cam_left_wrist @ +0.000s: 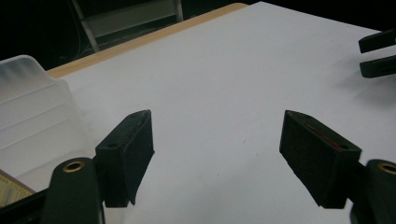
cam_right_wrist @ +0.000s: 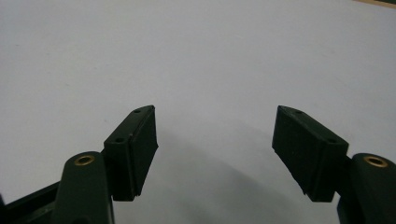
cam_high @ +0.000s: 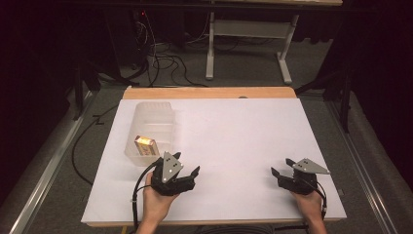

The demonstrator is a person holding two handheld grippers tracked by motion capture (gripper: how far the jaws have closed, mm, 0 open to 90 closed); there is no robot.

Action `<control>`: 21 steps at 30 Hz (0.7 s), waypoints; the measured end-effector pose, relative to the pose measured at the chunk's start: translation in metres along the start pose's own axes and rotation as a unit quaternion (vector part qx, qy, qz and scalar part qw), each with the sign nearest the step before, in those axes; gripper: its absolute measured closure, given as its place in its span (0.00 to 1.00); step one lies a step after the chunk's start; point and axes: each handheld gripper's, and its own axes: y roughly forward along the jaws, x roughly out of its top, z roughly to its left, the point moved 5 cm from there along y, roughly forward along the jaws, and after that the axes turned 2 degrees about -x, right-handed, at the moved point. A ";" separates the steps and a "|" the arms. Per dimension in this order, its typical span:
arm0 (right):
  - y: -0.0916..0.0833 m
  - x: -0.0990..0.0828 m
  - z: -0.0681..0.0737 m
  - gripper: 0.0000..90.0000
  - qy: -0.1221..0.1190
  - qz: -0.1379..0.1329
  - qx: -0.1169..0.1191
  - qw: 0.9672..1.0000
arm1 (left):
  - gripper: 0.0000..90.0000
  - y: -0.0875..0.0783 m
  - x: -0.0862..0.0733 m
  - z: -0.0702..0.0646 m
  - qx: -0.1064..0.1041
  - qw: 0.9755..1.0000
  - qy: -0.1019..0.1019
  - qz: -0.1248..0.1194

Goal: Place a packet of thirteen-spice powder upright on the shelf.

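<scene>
- Left gripper [cam_high: 187,165] stood just beside the clear bin [cam_high: 151,127], jaws wide apart, holding nothing.
- Right gripper [cam_high: 281,167], well away from the bin, likewise gaped empty.
- Any reach toward the small box [cam_high: 144,145] in the bin should clear its wall first.

- Looks like a lab or recording room, dark all round.
- White table [cam_high: 234,131] with a bare wooden edge, lit from above; both tongs, left [cam_high: 187,165] and right [cam_high: 281,166], held over its near side.
- Beyond the tongs: loose cables [cam_high: 165,61] on grey carpet [cam_high: 243,73].
- Farther off, pale metal legs of another bench [cam_high: 248,39].
</scene>
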 end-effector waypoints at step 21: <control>0.000 0.000 0.000 0.35 -0.001 0.000 0.000 1.000 | 0.31 0.019 -0.011 -0.010 -0.024 1.000 -0.007 0.014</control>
